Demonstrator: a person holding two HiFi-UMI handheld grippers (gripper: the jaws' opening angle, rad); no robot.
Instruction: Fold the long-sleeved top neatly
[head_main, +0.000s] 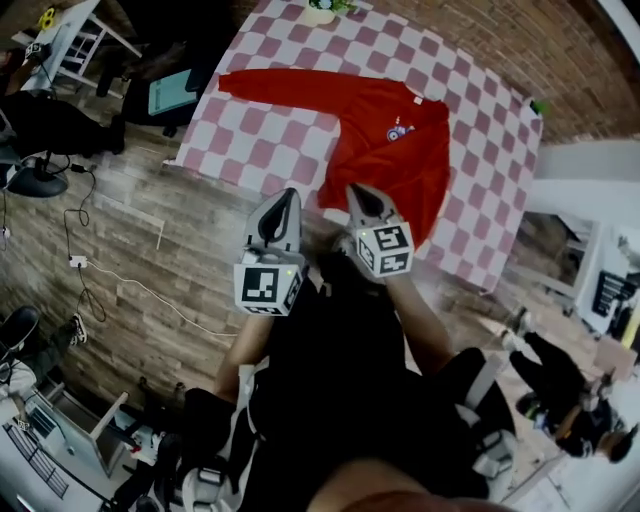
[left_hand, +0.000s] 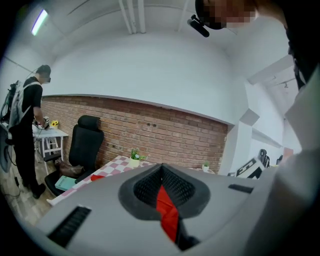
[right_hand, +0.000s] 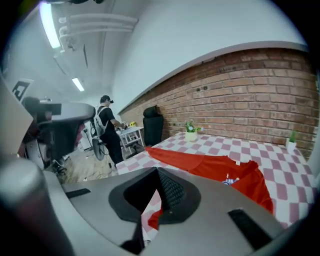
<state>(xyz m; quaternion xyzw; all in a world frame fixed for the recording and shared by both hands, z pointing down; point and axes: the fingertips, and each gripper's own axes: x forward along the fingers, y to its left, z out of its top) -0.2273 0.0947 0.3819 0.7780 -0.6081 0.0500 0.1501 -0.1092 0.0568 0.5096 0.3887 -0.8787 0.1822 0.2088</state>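
A red long-sleeved top (head_main: 390, 150) lies flat on the pink-and-white checked table (head_main: 280, 130), one sleeve stretched out to the left. Both grippers hover side by side, well above the table's near edge and close to the person's chest. My left gripper (head_main: 287, 196) is shut; only the red of the top (left_hand: 167, 210) shows through the slit between its jaws. My right gripper (head_main: 358, 192) is shut too, above the top's near hem. Its view looks across the spread top (right_hand: 235, 172), and a scrap of red hem shows below its jaws. Neither gripper lifts any cloth.
A potted plant (head_main: 320, 10) stands at the table's far edge and a small one (head_main: 540, 105) at the right edge. A black office chair (left_hand: 82, 145) sits off the far left corner. Beyond it a person (left_hand: 27, 130) stands at a white side table. Cables (head_main: 90, 260) lie on the wooden floor to the left.
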